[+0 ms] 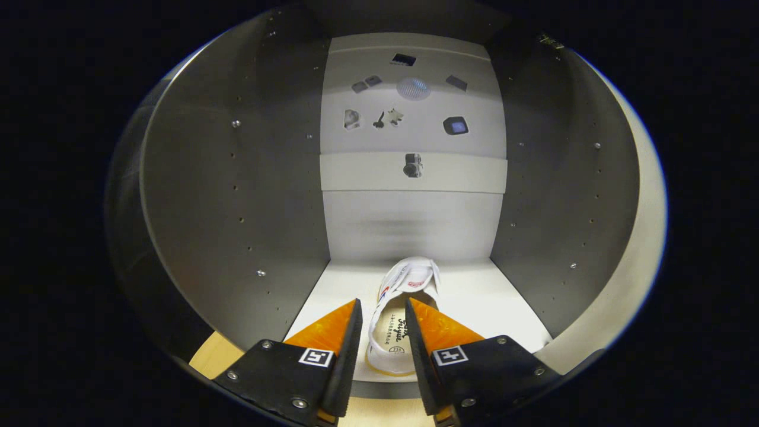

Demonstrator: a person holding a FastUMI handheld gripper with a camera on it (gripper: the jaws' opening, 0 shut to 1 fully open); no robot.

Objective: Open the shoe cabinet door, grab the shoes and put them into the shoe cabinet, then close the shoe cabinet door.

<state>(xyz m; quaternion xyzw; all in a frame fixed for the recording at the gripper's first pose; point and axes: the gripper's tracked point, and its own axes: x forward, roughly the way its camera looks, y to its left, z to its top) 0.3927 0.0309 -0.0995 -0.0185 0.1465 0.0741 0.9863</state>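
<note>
Tongs (383,323) sit nearest, fingers parted, with the heel end of a white shoe (398,314) lying in the gap between them. Whether either finger touches the shoe's sides cannot be told; the gap looks a little wider than the shoe at the tips. Sole down, the shoe rests on the cabinet's white floor panel (486,302), its toe pointing toward the back wall (409,225) and its heel near the front edge of that panel.

Bare floor panel lies on both sides of the shoe, more of it on the right than on the left. Grey side walls (255,196) with rows of small holes and a few screws close in the compartment left and right. Above the shoe the back wall rises pale, crossed by a lighter horizontal band (356,173). Higher still, a pale panel carries several small dark fittings (455,125) and a round grille (413,88). A strip of light wood floor (210,356) shows below the cabinet's front edge.
</note>
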